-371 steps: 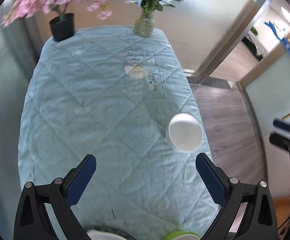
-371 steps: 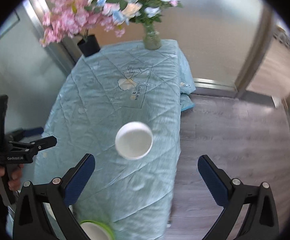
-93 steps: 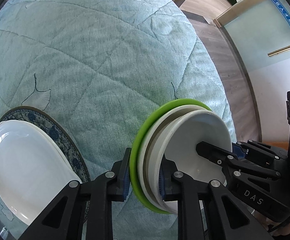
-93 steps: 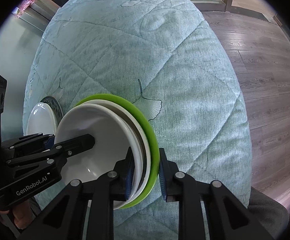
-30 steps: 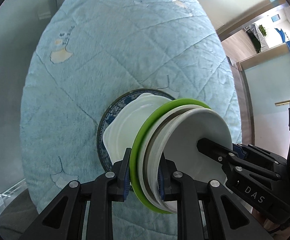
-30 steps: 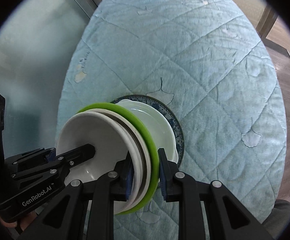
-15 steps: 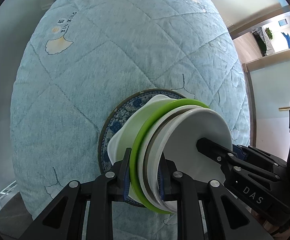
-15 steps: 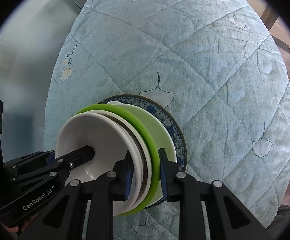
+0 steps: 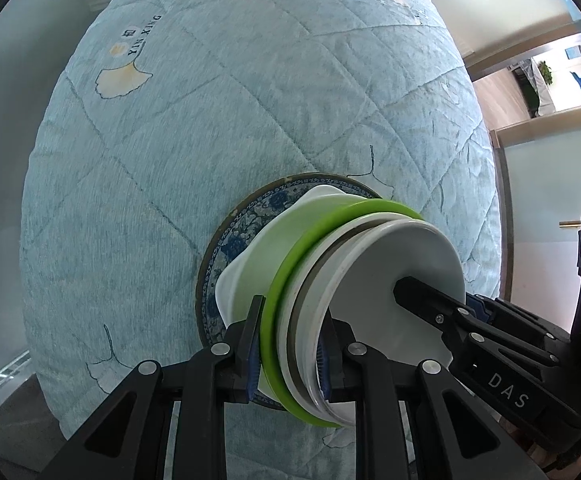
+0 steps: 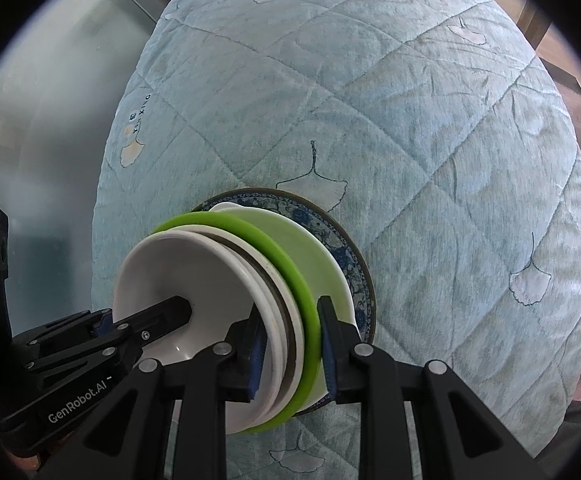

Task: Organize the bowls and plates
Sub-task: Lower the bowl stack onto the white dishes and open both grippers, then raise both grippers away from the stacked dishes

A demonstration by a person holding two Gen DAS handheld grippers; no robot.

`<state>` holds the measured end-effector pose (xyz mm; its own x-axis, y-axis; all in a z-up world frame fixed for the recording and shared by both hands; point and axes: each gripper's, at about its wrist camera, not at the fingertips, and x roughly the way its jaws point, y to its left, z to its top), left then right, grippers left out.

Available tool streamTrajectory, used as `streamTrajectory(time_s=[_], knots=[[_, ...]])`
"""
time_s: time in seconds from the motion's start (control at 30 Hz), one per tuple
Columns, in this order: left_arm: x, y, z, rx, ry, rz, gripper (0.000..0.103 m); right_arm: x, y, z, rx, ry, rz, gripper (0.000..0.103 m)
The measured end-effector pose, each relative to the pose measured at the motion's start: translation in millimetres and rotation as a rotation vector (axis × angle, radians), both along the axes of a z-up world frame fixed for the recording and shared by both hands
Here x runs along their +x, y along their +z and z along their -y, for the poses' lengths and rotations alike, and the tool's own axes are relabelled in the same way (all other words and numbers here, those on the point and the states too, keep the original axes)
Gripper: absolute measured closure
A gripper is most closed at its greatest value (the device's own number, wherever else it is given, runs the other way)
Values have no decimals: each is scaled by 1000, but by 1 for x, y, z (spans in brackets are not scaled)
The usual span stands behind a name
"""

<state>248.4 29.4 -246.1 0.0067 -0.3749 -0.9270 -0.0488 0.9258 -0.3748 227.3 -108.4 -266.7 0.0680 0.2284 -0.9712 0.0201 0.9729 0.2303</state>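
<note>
Left wrist: left gripper (image 9: 288,354) steeply downward, jaws clamping stack (image 9: 310,320).

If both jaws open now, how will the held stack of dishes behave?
The stack of dishes looks glazed and rigid, so probably slippery and breakable. Several nested pieces likely weigh much. It sits over the white bowl on the blue patterned plate, so it may settle.

Your left wrist camera looks steeply down along its own fingers, close above the stack of dishes (image 9: 330,280) on the quilted blue tablecloth (image 9: 210,100). Your right wrist camera does the same from the opposite side of the stack (image 10: 250,280). Both views share that stack, the cloth (image 10: 410,100), and each other's gripper at the frame edge.
</note>
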Motion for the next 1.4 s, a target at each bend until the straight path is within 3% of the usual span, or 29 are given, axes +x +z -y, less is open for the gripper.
streamTrajectory(time_s=[0.53, 0.67, 0.73, 0.8, 0.87, 1.0, 1.1, 1.13, 1.4], knots=[[-2, 2, -2, -6, -1, -9, 84, 0, 4, -3, -6, -7, 1, 78], [-2, 12, -7, -2, 7, 19, 75, -1, 9, -1, -9, -8, 10, 76], [-3, 20, -10, 21, 3, 47, 65, -2, 13, -1, -18, -4, 24, 68], [-5, 29, -15, 63, 1, 83, 55, -4, 21, -2, -49, 11, 62, 48], [-7, 34, -23, 89, 5, 100, 41, -6, 28, -2, -67, 23, 90, 38], [-20, 50, -36, 106, 10, 156, 40, -14, 37, -1, -54, 50, 103, 25], [-37, 72, -44, 169, 22, 250, 39, -26, 44, 0, -44, 66, 102, 21], [-45, 82, -47, 183, 22, 282, 34, -32, 47, -1, -45, 76, 108, 20], [-95, 136, -49, 197, 23, 408, 25, -80, 76, -5, -28, 115, 132, 16]])
